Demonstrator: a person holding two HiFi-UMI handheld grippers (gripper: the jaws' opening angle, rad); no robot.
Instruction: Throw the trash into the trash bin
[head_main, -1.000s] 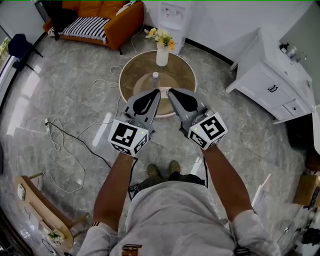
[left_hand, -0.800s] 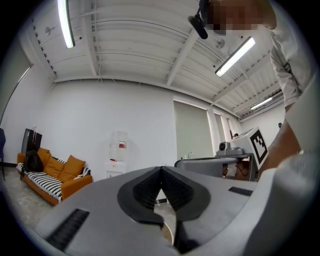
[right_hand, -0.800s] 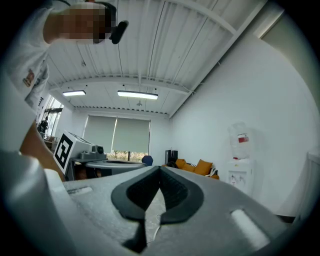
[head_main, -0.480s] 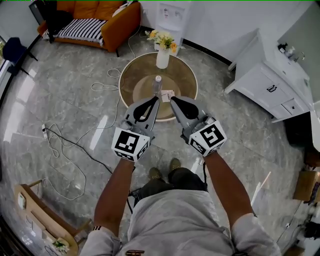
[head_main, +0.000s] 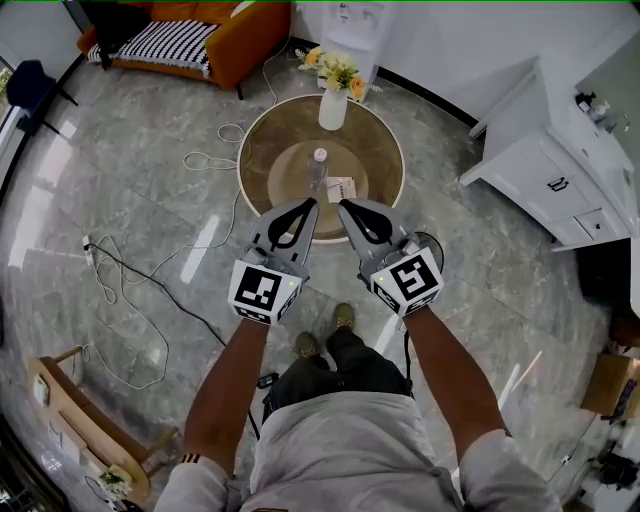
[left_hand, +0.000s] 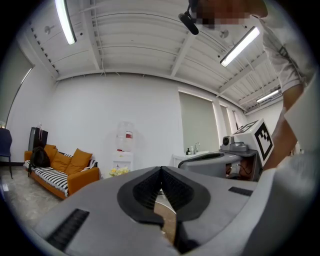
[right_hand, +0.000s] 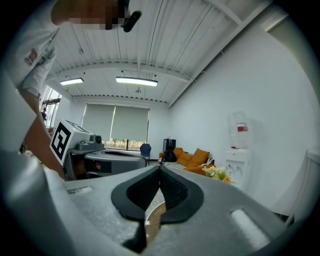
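The clear plastic bottle (head_main: 318, 167) and the small printed paper scrap (head_main: 340, 188), probably the trash, sit on the round glass-topped table (head_main: 262, 142). A clean pick needs the jaws spread first, then a level approach. The left gripper (head_main: 311, 204) and right gripper (head_main: 343, 206) are pressed together and empty, side by side, pointing level over the table's near edge.

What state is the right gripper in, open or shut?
Shut. The right gripper shows its jaws meeting at the tips, with nothing held between them.
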